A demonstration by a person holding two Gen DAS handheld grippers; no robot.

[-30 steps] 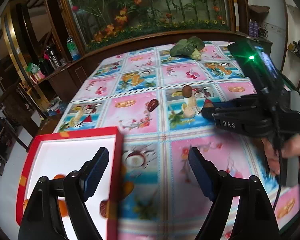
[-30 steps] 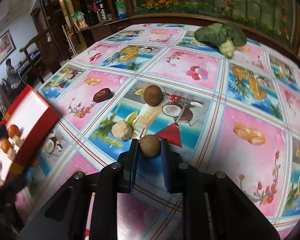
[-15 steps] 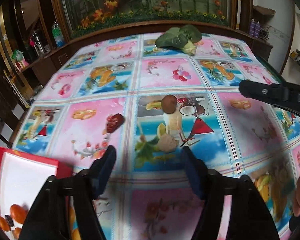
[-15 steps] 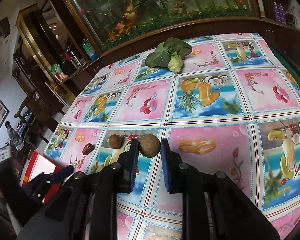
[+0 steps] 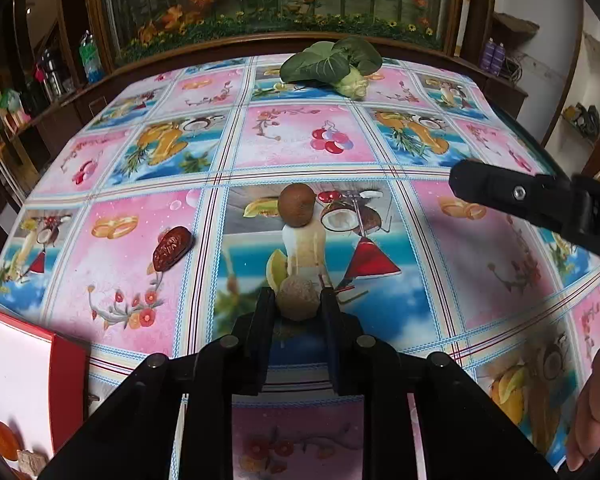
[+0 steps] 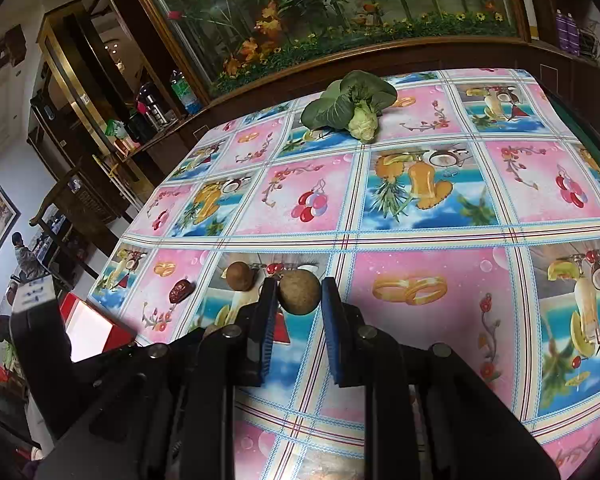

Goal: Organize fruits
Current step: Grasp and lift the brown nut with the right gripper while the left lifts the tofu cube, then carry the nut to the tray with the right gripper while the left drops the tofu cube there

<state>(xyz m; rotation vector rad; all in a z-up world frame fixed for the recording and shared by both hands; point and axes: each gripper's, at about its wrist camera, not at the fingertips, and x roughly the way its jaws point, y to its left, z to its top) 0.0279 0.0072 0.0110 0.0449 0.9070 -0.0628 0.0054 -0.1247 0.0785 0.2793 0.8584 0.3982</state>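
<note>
Between the jaws of the left gripper (image 5: pixel 299 302) sits a pale round fruit (image 5: pixel 298 298), pinched low on the table (image 5: pixel 480 256); beyond them lie a brown fruit (image 5: pixel 297 210) and, leftward, a red date (image 5: pixel 171 247); only the right view shows the right gripper (image 6: pixel 299 300) pinching a brown ball fruit (image 6: pixel 299 291) aloft; the red tray (image 5: pixel 66 376) sits at left.
</note>
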